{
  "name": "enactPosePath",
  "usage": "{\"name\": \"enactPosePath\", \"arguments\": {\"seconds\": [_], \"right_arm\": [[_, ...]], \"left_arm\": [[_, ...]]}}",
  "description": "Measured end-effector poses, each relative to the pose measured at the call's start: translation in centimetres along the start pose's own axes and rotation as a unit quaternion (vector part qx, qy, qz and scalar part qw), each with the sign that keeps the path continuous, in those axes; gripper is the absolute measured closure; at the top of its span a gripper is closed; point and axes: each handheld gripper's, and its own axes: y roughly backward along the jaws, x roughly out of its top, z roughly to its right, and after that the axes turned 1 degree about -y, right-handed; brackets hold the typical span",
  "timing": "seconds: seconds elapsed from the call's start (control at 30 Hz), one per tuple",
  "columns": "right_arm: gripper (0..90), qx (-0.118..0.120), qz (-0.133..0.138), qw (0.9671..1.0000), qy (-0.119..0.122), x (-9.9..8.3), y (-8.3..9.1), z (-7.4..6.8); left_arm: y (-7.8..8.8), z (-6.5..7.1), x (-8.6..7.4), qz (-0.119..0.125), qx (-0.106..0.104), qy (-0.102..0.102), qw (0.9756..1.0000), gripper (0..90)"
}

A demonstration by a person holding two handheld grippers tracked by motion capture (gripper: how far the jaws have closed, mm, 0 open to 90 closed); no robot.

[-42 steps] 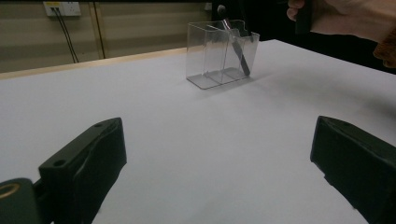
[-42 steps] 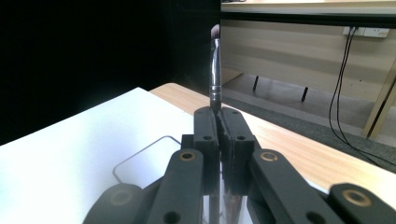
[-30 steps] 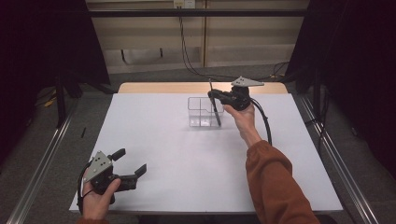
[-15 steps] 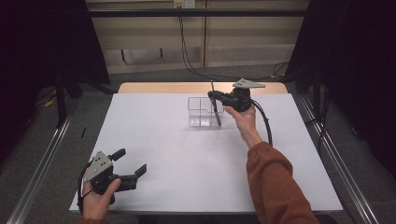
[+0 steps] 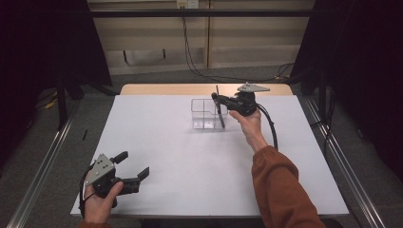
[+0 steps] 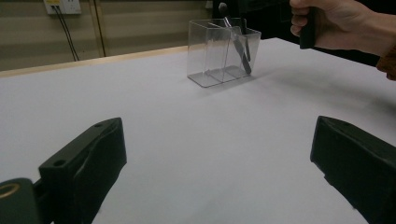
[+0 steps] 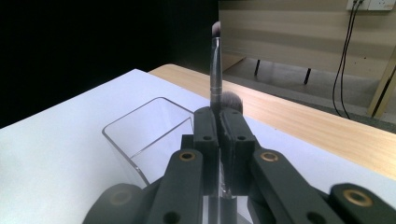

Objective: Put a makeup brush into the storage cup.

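Right hand-held gripper [image 5: 220,99] stays clenched on makeup brush [image 5: 219,108], unmoved over clear organizer [image 5: 205,114] | brush tip inside, release pending | left hand-held gripper [image 5: 134,166] idle, released, well apart

High view overhead; both low gripper views sharing the clear organizer [image 6: 223,51].

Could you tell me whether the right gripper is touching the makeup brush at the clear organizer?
Touching: in the right gripper view, the right gripper is clamped on the makeup brush.
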Motion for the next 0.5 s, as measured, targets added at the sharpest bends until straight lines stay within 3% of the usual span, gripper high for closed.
{"name": "enactPosePath", "arguments": {"seconds": [0.5], "right_arm": [[84.7,0.000,-0.018,0.9998,-0.002,-1.08,0.16,0.53]], "left_arm": [[-0.06,0.01,-0.02,-0.001,0.001,0.000,1.0000,3.5]]}}
